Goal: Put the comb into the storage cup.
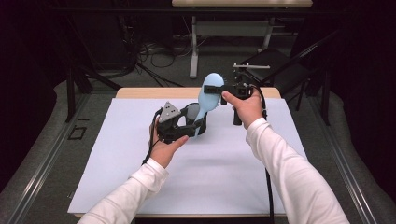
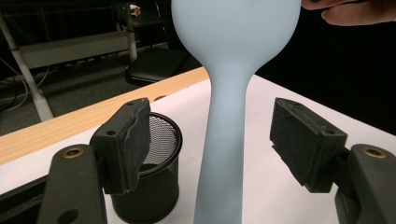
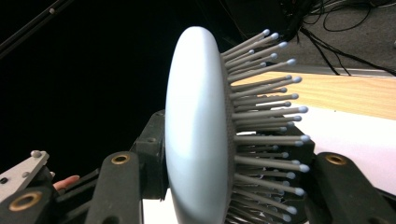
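Hairbrush (image 1: 208,97) clenched by your right gripper (image 1: 219,89); left gripper (image 2: 211,144), released at seven o'clock, leaves the handle free to swing.

From above I see even overhead light on the white mat (image 1: 224,172), bright without glare, while the room around it sinks nearly black. Shadows under the arms are soft and faint. In the left gripper view the hairbrush (image 2: 229,93) is slightly soft up close; in the right gripper view its bristles are sharp, the background dark
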Demonstrator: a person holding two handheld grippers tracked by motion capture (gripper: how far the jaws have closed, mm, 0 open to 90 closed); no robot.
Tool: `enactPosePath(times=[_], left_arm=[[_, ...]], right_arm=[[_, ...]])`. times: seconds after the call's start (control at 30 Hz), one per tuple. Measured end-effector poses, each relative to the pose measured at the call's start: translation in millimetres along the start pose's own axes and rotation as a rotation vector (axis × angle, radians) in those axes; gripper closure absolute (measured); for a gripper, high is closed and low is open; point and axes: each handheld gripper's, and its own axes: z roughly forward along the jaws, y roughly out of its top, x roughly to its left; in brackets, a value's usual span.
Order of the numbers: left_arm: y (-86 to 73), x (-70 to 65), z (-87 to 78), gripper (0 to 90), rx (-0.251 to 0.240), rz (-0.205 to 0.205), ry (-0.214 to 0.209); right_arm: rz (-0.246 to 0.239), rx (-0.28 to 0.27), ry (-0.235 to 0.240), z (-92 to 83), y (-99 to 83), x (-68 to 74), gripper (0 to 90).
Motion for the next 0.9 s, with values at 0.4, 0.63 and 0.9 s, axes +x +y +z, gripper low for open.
enactPosePath(times=[0.4,0.63,0.9], left_arm=[[-0.3,1.0,-7.1,28.0,0.014,0.010,-0.020],[-1.3,4.6,-9.4,15.2,0.019,-0.018,-0.017],[-1.3,9.1,-11.7,6.0,0.014,-0.041,-0.002]], right_arm=[[-0.006,0.002,-0.007,-1.9,0.2,-0.4,47.5],[-0.012,0.003,-0.010,-2.3,0.1,0.0,47.5],[-0.018,0.002,-0.010,-3.9,0.4,1.5,47.5]])
